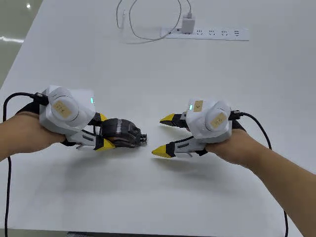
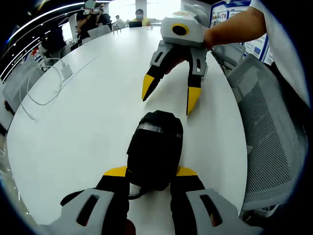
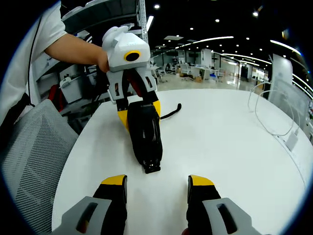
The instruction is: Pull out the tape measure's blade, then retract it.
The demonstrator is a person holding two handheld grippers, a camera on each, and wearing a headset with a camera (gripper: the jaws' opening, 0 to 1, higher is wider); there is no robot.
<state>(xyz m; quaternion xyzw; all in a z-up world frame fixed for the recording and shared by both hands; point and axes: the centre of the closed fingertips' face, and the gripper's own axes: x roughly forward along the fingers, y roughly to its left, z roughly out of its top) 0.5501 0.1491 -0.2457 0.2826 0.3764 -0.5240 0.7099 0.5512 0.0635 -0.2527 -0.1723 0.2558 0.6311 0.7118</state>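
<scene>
gripping the black tape measure (image 1: 123, 132), the left gripper (image 1: 104, 131) has its yellow-tipped jaws clamped on the sides of the case, which lies on the white bench (image 1: 148, 74) near the front edge, left of centre. the case's mouth, with the blade's end hook (image 3: 152, 168) sitting at it, points toward the right gripper (image 1: 159, 136). that gripper sits near the tape measure but apart from it, jaws spread wide on nothing. along the bench's far edge lies a white power strip (image 1: 207, 33) with a charger (image 1: 188, 23) plugged in and a looping white cable (image 1: 143, 29). a grey mesh chair (image 2: 264, 122) stands beside the bench.
</scene>
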